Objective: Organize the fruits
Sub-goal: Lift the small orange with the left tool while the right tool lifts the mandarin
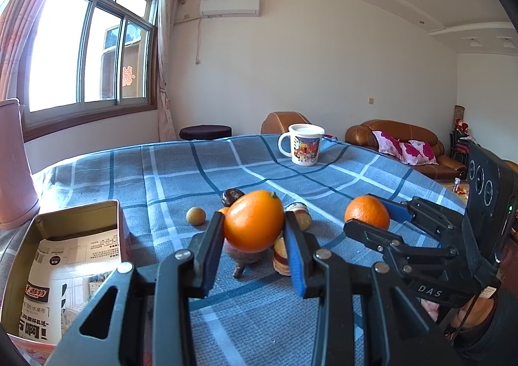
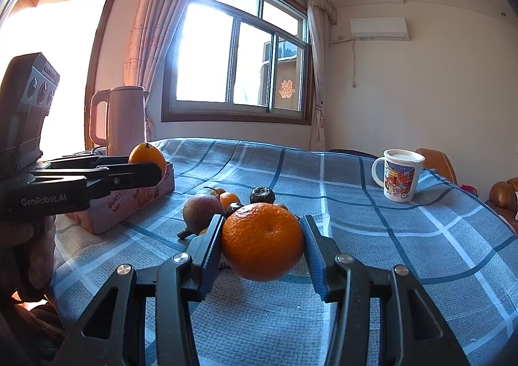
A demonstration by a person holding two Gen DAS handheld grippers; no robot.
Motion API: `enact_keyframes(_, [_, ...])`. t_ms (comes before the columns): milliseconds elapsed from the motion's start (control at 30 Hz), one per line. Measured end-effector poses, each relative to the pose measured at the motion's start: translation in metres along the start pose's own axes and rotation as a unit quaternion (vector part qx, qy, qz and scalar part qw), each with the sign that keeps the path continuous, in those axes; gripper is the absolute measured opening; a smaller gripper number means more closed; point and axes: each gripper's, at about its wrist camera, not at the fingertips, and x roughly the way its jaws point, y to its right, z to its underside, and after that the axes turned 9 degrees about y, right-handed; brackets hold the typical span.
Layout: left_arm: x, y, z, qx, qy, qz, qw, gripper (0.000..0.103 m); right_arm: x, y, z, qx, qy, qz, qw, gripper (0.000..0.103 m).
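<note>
- While both hands hover low over a tabletop (image 1: pixel 168 171) covered in a blue plaid cloth, each pair of tongs grips one fruit, lifted clear of the cloth.
- Left tongs (image 1: pixel 254 230) are clenched on a smooth, oval, glossy orange fruit (image 1: pixel 253 220), with the pads pressing its two sides. In the right wrist view the same fruit sits above the near end of the box.
- Right tongs (image 2: pixel 262 246) are clenched on a round, dimpled mandarin (image 2: pixel 263 241), held at its widest part.
- An open rectangular metal tin with pink printed sides and printed paper inside (image 1: pixel 74 236) stands just left of the left tongs; it is probably where the fruit belongs.
- A loose pile of fruit remains on the cloth: a dull purple-brown passion fruit (image 2: pixel 202 214), a small tan round fruit (image 1: pixel 196 216), a dark wrinkled fruit (image 2: pixel 262 195) and a small orange one (image 2: pixel 229 199).
- A white mug with a cartoon print (image 1: pixel 304 144) and a pink plastic kettle (image 2: pixel 121 120) stand further back.
- Handling, as a judgement: both citrus fruits look light and firm, but with soft skins that bruise if squeezed. The glossy one seems slippery, so a grip across its middle is safest.
</note>
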Motion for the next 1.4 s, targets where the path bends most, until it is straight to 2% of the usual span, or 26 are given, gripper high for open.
enact_keyframes(567, [-0.009,0.003,-0.003,0.011,0.031,-0.018,0.9993,0.038,-0.008,0.003,0.002,0.003,0.033,-0.014,0.999,0.049])
enact_keyframes(933, [-0.013,0.003,-0.007,0.022,0.038,-0.033,0.9985,0.038,-0.004,0.001,-0.002,-0.008,0.017,0.000,1.000,0.049])
enact_keyframes(1200, [-0.022,-0.009,-0.015,0.011,0.037,-0.056,0.9977,0.038,-0.004,-0.007,-0.021,-0.020,0.012,-0.003,1.000,0.049])
enact_keyframes(1400, [-0.026,-0.020,-0.018,0.011,0.025,-0.077,0.9967,0.038,0.008,-0.022,-0.039,-0.021,0.007,-0.032,0.999,0.049])
